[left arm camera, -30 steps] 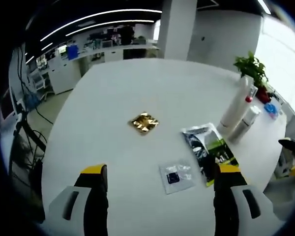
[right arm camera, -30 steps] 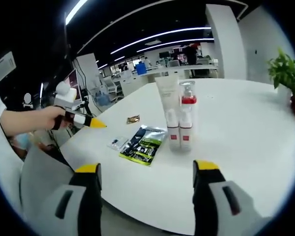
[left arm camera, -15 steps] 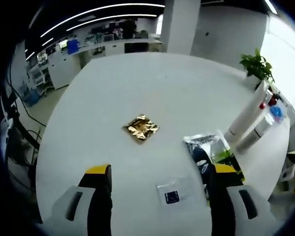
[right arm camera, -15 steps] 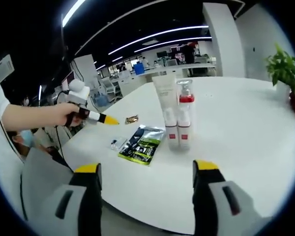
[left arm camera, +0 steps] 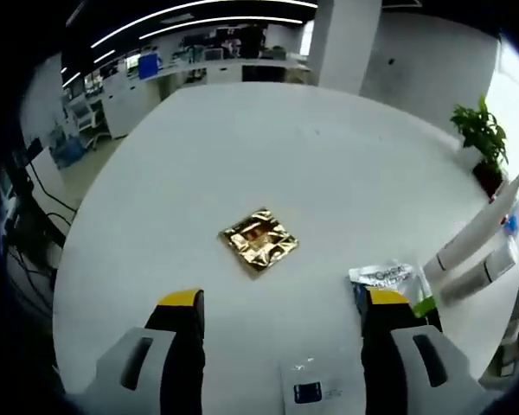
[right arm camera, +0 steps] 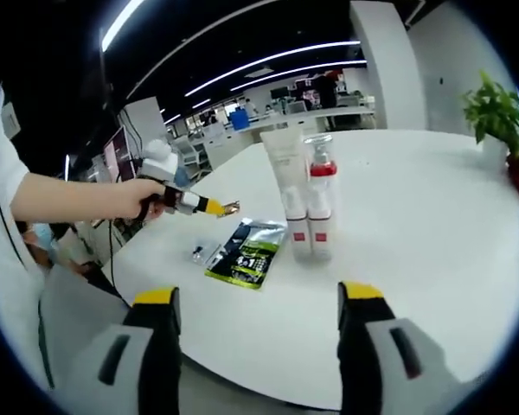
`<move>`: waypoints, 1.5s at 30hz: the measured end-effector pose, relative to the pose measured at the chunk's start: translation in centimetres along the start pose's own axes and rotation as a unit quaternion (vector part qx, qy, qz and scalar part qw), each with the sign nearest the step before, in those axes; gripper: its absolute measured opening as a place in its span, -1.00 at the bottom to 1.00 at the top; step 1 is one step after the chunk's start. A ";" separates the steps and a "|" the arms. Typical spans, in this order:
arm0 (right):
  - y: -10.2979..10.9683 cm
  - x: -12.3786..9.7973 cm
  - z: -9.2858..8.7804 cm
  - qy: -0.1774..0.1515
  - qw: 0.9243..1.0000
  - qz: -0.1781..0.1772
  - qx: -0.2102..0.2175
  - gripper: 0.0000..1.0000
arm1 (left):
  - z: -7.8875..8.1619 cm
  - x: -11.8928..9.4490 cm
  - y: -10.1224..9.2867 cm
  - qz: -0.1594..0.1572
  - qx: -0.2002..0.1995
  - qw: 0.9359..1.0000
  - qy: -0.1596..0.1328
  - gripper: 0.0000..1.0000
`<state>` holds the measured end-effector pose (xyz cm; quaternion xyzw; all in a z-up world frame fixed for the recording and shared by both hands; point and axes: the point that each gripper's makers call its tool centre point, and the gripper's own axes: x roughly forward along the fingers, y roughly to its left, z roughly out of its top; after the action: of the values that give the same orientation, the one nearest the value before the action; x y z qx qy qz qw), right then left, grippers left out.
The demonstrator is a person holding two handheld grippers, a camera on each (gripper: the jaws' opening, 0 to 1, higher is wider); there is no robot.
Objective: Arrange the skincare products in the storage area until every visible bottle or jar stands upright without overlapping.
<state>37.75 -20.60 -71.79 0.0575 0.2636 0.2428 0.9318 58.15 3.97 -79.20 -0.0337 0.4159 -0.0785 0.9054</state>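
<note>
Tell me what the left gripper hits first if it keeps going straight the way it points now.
Most likely the gold foil packet on the white table: it lies ahead of the open left gripper, centred between its jaws. Depth is uncertain.

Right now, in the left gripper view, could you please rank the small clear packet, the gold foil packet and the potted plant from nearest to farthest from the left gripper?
1. The small clear packet, low in the view between the left gripper's fingers.
2. The gold foil packet, just ahead on the white table, near the middle.
3. The potted plant, far off at the table's right edge.
</note>
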 end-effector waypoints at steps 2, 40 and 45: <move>-0.1 0.0 0.0 0.000 1.000 -0.002 0.000 0.50 | 0.4 0.8 0.1 0.004 0.001 1.000 -0.001 0.38; -1.0 -0.1 0.0 -0.003 1.000 -0.025 0.017 0.51 | 2.1 6.2 2.4 0.105 -0.044 0.993 0.035 0.06; -1.1 -0.1 0.1 -0.004 1.000 -0.027 0.015 0.50 | 2.1 6.1 2.7 0.102 -0.039 0.993 0.032 -0.04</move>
<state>38.15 -21.59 -71.94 0.0652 0.2653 0.2135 0.9380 63.96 5.57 -82.68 -0.0234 0.4487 0.0295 0.8929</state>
